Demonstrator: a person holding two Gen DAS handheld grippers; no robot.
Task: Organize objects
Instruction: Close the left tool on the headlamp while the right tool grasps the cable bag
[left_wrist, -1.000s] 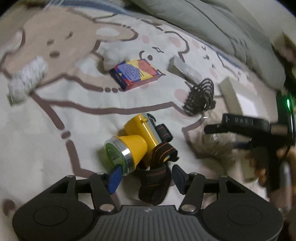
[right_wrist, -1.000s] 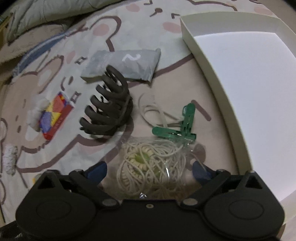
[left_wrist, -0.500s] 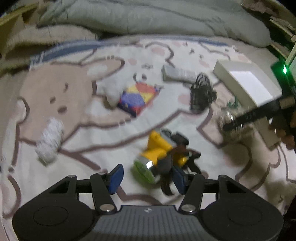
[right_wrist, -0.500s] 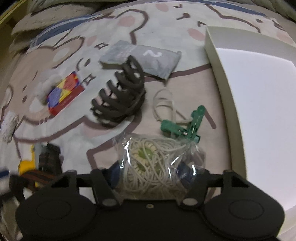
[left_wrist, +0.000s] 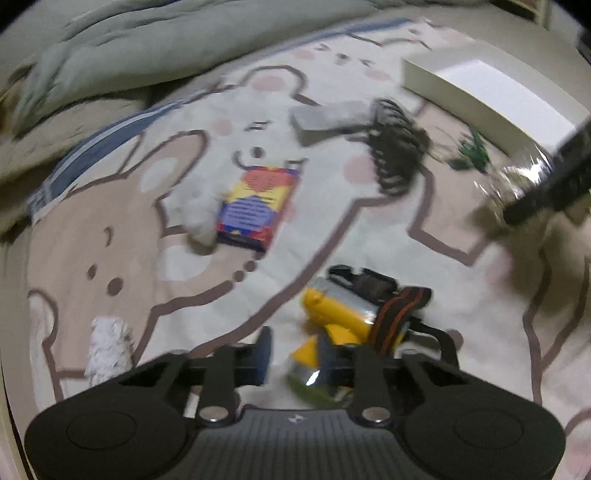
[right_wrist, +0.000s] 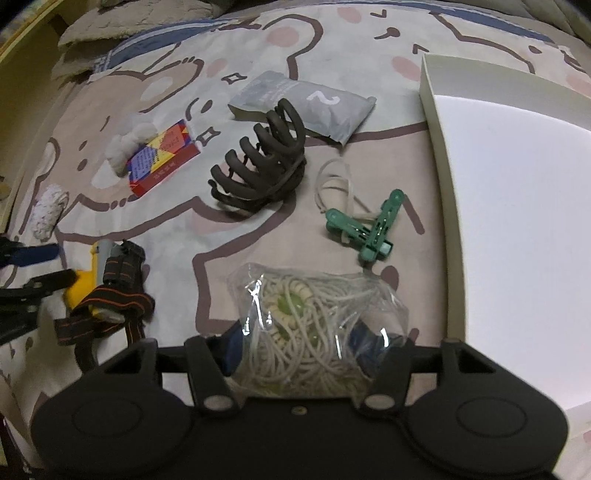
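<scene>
A yellow headlamp (left_wrist: 340, 317) with a black-and-orange strap lies on the cartoon-print blanket. My left gripper (left_wrist: 295, 354) is shut on it. The lamp's yellow cone sits between the blue pads against the right one, though the picture is blurred. The right wrist view shows the same lamp (right_wrist: 85, 284) at the tips of the left gripper (right_wrist: 40, 269). My right gripper (right_wrist: 299, 343) is shut on a clear bag of pale cord (right_wrist: 317, 314), which bulges between its pads. That bag (left_wrist: 517, 181) also shows at the right edge of the left wrist view.
A white open box (right_wrist: 436, 147) stands to the right. On the blanket lie a brown hair claw (right_wrist: 258, 173), a grey packet marked 2 (right_wrist: 306, 101), green clips (right_wrist: 369, 229), a colourful card box (right_wrist: 159, 158), a white roll (right_wrist: 48, 210). A grey duvet (left_wrist: 147, 55) lies behind.
My left gripper's jaws have narrowed onto the headlamp and the wrist has rolled. My right gripper went from wide open around the bag to shut on it and rose slightly.
</scene>
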